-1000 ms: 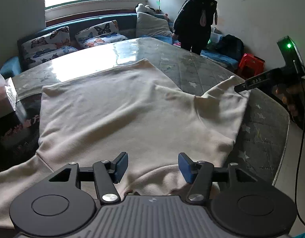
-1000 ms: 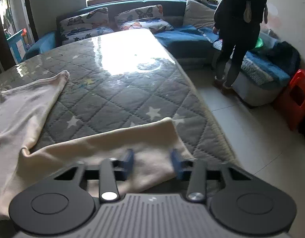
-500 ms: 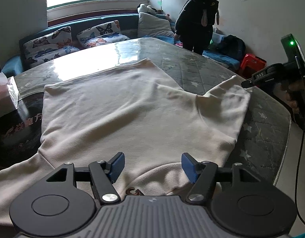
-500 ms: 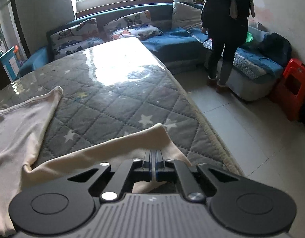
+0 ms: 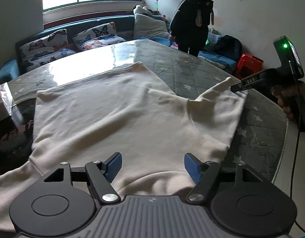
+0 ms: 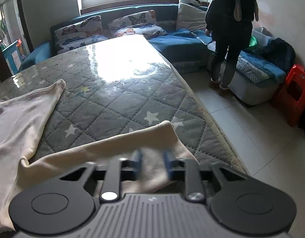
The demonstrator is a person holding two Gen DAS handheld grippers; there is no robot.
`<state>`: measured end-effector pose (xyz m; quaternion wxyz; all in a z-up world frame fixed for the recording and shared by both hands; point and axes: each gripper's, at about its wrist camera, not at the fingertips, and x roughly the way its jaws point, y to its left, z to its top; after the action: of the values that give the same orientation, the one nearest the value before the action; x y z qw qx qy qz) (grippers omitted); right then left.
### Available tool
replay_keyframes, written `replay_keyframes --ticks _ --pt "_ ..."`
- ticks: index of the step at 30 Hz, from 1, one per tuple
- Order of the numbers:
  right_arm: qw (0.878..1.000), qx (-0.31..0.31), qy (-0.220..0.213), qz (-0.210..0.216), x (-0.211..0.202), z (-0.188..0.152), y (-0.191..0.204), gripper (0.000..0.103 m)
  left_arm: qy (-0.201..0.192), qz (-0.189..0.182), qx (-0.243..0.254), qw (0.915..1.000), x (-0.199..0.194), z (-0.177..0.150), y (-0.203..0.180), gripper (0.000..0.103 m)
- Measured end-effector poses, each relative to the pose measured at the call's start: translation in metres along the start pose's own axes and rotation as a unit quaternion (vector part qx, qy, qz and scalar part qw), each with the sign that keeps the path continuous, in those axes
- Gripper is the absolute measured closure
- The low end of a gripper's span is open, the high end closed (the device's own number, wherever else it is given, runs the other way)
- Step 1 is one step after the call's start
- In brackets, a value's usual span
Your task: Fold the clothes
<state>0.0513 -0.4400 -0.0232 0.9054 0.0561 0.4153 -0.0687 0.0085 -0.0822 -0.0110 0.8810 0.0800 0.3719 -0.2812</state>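
Hovering your left gripper (image 5: 153, 167) over sweater (image 5: 116, 115), jaws just opening, nothing between | your right gripper (image 6: 152, 158): jaws apart, blurred, astride sleeve (image 6: 112, 148)

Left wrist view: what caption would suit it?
Left gripper, jaws just opening over a cream sweatshirt spread on the quilted table, gripping nothing; right gripper at the sleeve's tip.

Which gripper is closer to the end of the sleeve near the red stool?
Right. The right gripper sits over that sleeve end, cloth between its jaws. The left gripper hovers by the neckline of the sweatshirt, well away.
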Motion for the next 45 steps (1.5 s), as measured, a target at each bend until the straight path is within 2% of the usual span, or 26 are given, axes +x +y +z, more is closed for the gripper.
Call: replay_keyframes --ticks 2,7,15,19,21,23,24,29,31,33,35,40,41,42,43,45 --pt "1.0 0.003 -0.001 -0.005 -0.001 0.001 0.0 0.099 0.001 -0.004 0.002 1.0 0.001 -0.001 -0.004 0.03" --pt "1.0 0.011 -0.01 -0.014 -0.005 0.002 -0.005 0.1 0.005 -0.004 0.005 1.0 0.002 -0.004 -0.005 0.029" --pt "1.0 0.021 -0.01 0.002 -0.001 0.0 -0.01 0.07 -0.003 0.001 0.005 1.0 0.0 0.004 -0.004 0.028" --pt "1.0 0.006 -0.003 0.009 0.002 -0.001 -0.003 0.07 -0.001 0.0 0.012 0.9999 0.003 0.007 -0.008 0.028" --pt "1.0 -0.009 -0.003 0.01 0.002 -0.002 0.002 0.076 0.001 -0.002 0.014 0.9999 0.005 0.008 -0.011 0.028" --pt "1.0 -0.007 0.0 0.015 0.001 -0.001 0.003 0.095 0.003 -0.005 0.017 0.9998 0.006 0.007 -0.014 0.028" --pt "1.0 -0.006 0.001 0.016 0.0 -0.001 0.003 0.098 0.004 -0.006 0.019 0.9998 0.007 0.007 -0.016 0.028" --pt "1.0 0.004 -0.013 0.008 -0.004 0.001 -0.005 0.1 0.007 -0.01 0.021 0.9997 0.009 0.008 -0.021 0.028" --pt "1.0 0.009 -0.018 0.004 -0.004 0.002 -0.011 0.095 0.008 -0.007 0.025 0.9996 0.008 0.009 -0.022 0.027" --pt "1.0 0.019 -0.016 0.0 -0.002 0.001 -0.017 0.076 0.007 -0.004 0.028 0.9996 0.008 0.01 -0.022 0.027" --pt "1.0 0.027 -0.014 0.004 0.0 -0.002 -0.022 0.065 0.006 -0.004 0.027 0.9996 0.008 0.011 -0.023 0.027" --pt "1.0 0.013 -0.016 -0.001 0.0 -0.008 -0.016 0.064 0.007 -0.007 0.032 0.9995 0.012 0.013 -0.03 0.026" --pt "1.0 0.007 -0.015 0.0 -0.001 -0.008 -0.015 0.069 0.008 -0.008 0.033 0.9994 0.013 0.012 -0.032 0.026" --pt "1.0 0.009 -0.014 0.007 -0.002 -0.008 -0.015 0.087 0.009 -0.009 0.035 0.9993 0.013 0.012 -0.033 0.026" --pt "1.0 0.016 -0.01 0.019 -0.003 -0.009 -0.017 0.099 0.01 -0.01 0.037 0.9992 0.015 0.012 -0.035 0.026" --pt "0.999 0.028 -0.008 0.032 -0.006 -0.01 -0.019 0.1 0.012 -0.009 0.039 0.9991 0.017 0.012 -0.038 0.026"
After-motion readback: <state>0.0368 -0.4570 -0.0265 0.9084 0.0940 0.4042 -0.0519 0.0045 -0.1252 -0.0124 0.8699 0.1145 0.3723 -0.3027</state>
